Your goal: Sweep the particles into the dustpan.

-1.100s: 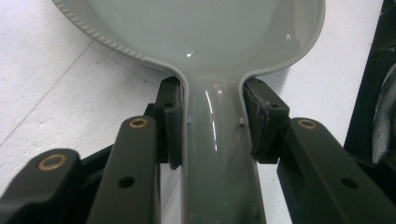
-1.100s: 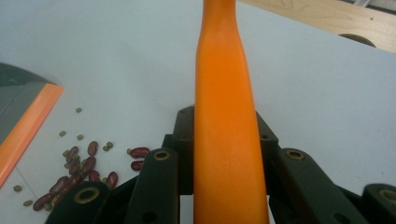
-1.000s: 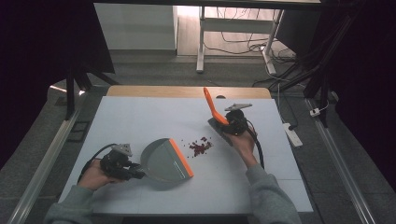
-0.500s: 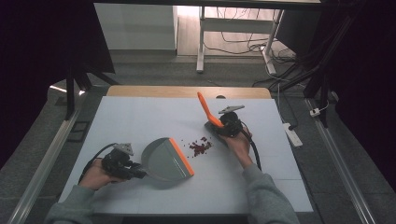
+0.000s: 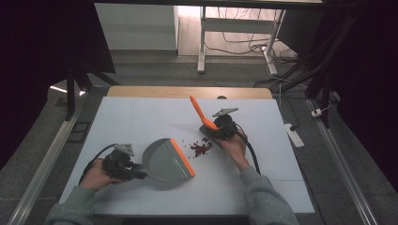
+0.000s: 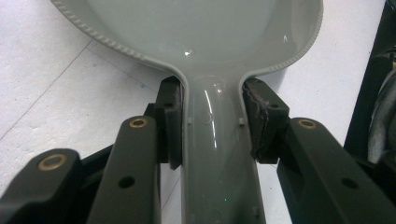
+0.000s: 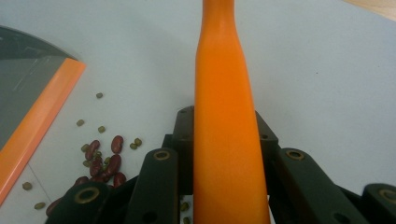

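A grey dustpan (image 5: 164, 159) with an orange front lip (image 5: 182, 157) lies on the white table (image 5: 141, 117), lip facing right. My left gripper (image 5: 133, 171) is shut on its grey handle (image 6: 219, 154), a pad on each side. A small pile of red and green beans (image 5: 201, 148) lies just right of the lip; the right gripper view has the beans (image 7: 100, 161) at lower left. My right gripper (image 5: 217, 129) is shut on the orange handle (image 7: 224, 121) of a brush (image 5: 199, 112), which slants up to the left just right of the beans. The brush head is hidden.
Black cables trail from both grippers across the table. A white power strip (image 5: 294, 133) lies on the floor to the right. A desk frame (image 5: 234, 37) with cables stands beyond the table's wooden far edge (image 5: 187, 92).
My right gripper and the brush have moved left and down toward the beans. The left gripper and dustpan have stayed put.
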